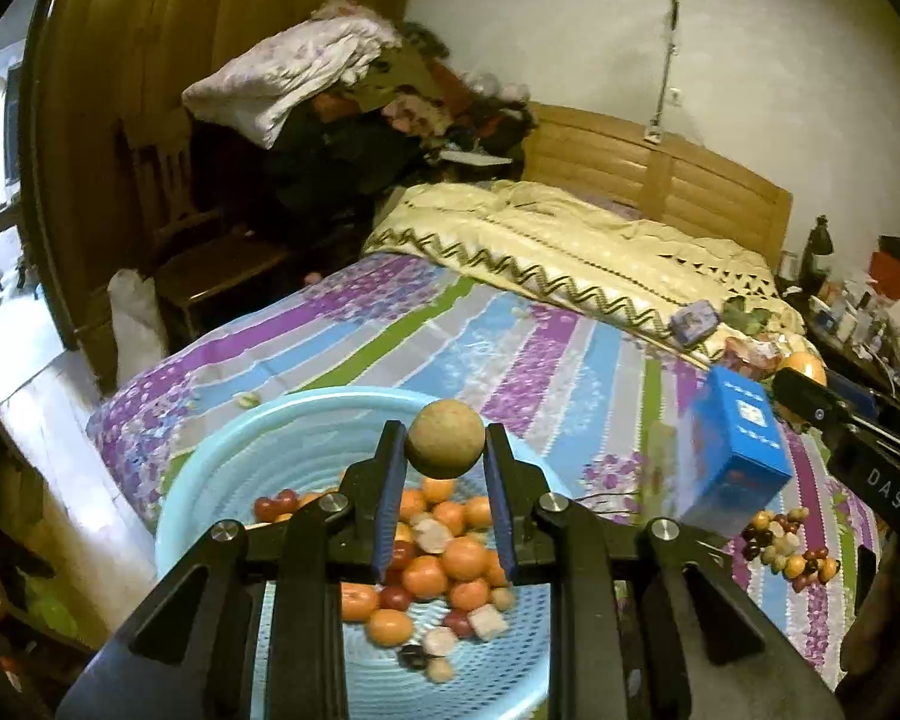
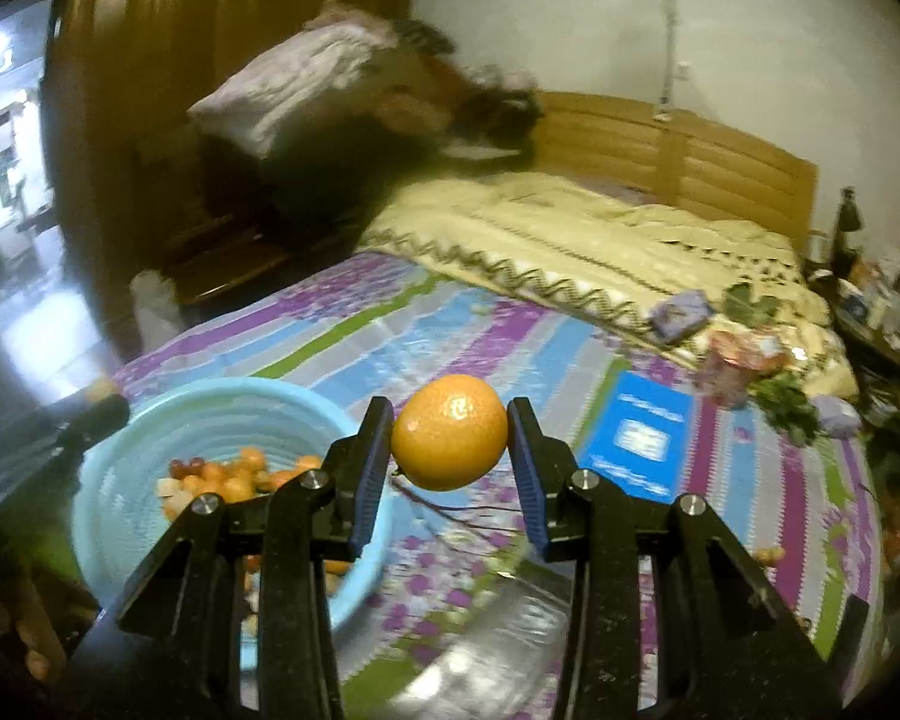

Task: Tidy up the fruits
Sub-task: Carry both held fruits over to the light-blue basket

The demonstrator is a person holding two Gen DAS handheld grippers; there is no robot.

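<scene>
Bedspread: basin (mixed fruits)

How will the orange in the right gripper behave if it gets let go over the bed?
The orange is round and glossy, so it would probably roll on the bedsheet. The right gripper pinches it only at two sides, so it might slip. It looks firm, likely not fragile.

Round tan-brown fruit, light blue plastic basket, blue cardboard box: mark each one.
Round tan-brown fruit (image 1: pixel 445 439), left wrist view, middle of its front face.
Light blue plastic basket (image 1: pixel 282 420), left wrist view, far rim.
Blue cardboard box (image 1: pixel 744 420), left wrist view, printed face.
</scene>
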